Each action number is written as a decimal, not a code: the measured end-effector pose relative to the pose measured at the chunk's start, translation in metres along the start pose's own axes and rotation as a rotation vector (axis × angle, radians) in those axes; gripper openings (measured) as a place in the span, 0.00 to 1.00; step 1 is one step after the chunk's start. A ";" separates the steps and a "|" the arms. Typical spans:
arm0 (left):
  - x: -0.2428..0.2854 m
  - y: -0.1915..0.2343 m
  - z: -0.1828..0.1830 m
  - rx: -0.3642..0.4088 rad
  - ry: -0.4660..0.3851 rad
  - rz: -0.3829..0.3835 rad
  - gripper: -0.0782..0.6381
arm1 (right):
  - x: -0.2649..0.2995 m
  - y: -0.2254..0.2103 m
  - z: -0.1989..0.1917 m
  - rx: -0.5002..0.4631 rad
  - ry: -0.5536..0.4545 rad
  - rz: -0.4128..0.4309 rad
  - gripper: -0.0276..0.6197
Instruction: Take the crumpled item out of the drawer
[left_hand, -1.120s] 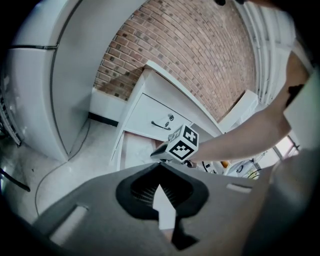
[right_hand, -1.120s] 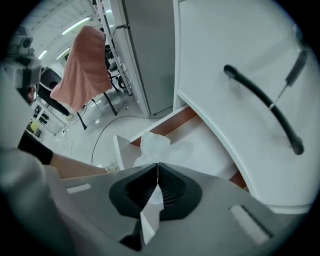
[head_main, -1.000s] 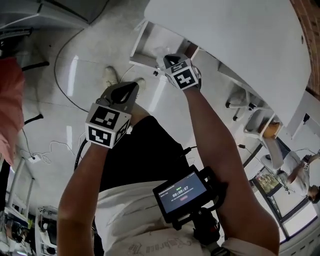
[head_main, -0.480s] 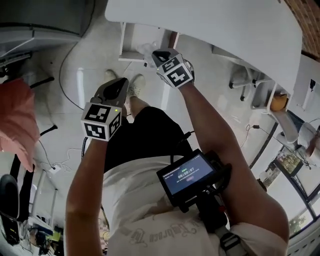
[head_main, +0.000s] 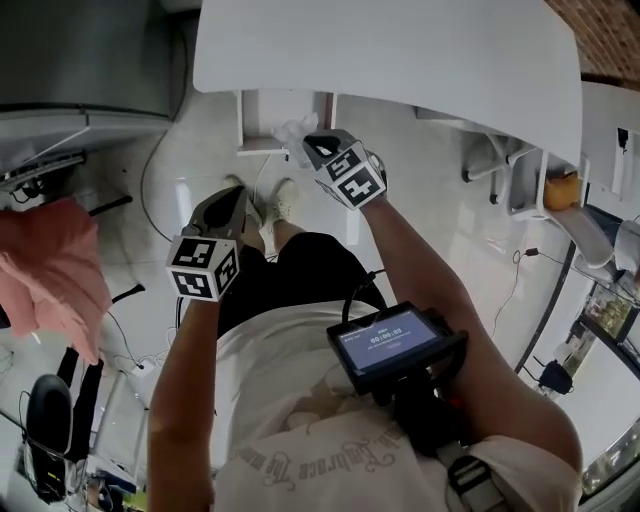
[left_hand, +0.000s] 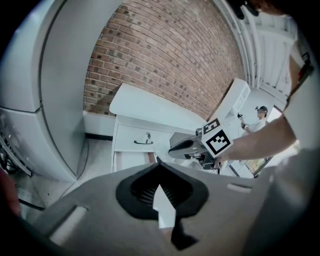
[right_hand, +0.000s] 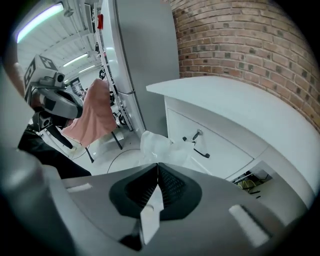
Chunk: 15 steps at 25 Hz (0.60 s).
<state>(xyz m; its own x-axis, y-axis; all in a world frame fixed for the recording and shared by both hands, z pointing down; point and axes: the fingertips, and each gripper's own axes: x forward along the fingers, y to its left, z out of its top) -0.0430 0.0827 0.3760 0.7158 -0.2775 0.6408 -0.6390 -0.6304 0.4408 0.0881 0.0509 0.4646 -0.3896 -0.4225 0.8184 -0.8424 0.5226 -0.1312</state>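
The right gripper's (right_hand: 158, 165) jaws are pressed together on the crumpled item (right_hand: 160, 147), a whitish translucent wad that sticks out past their tips; it hangs in the air just in front of the shut drawer (right_hand: 210, 150) with the dark handle, clear of it; in the head view it shows just below the edge of the white desk top (head_main: 400, 50); the left gripper's (left_hand: 159, 162) jaws are closed with nothing between them, and it hangs lower, beside the person's leg; farther off, a pink cloth (right_hand: 92, 117) hangs at the left, and a brick wall (right_hand: 240, 45) rises behind the desk.
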 end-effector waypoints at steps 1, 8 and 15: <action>-0.005 -0.005 0.005 0.006 -0.002 0.003 0.11 | -0.010 0.000 0.002 0.005 -0.008 -0.003 0.06; -0.031 -0.047 0.053 0.045 -0.056 -0.007 0.11 | -0.085 -0.012 0.020 0.043 -0.095 -0.037 0.06; -0.047 -0.057 0.070 0.087 -0.059 -0.024 0.11 | -0.132 -0.013 0.029 0.119 -0.183 -0.081 0.06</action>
<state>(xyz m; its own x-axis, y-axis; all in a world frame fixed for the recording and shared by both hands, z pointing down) -0.0200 0.0811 0.2770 0.7478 -0.3018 0.5914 -0.5962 -0.6971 0.3982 0.1400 0.0784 0.3417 -0.3704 -0.5926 0.7153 -0.9075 0.3950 -0.1426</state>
